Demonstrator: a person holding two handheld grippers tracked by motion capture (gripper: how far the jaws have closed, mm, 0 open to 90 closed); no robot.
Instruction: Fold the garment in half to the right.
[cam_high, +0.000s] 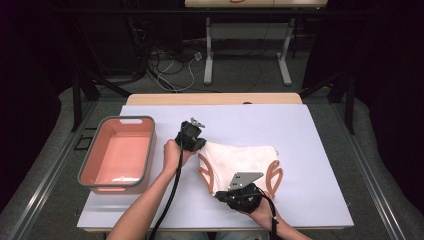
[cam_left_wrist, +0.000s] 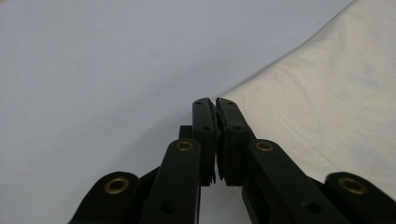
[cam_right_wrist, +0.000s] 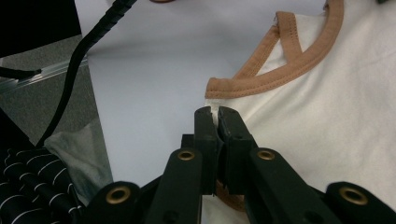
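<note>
pinching the shirt (cam_high: 240, 162) with both the left gripper (cam_high: 196, 141) and right gripper (cam_high: 226, 196) clamped on its corners, lift evenly so neither slips.

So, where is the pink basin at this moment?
In the high view the pink basin stands near the table's left edge, left of the left gripper and apart from the white garment.

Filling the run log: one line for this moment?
left gripper shut on garment corner | right gripper shut on garment hem | garment flat | bin untouched
</note>
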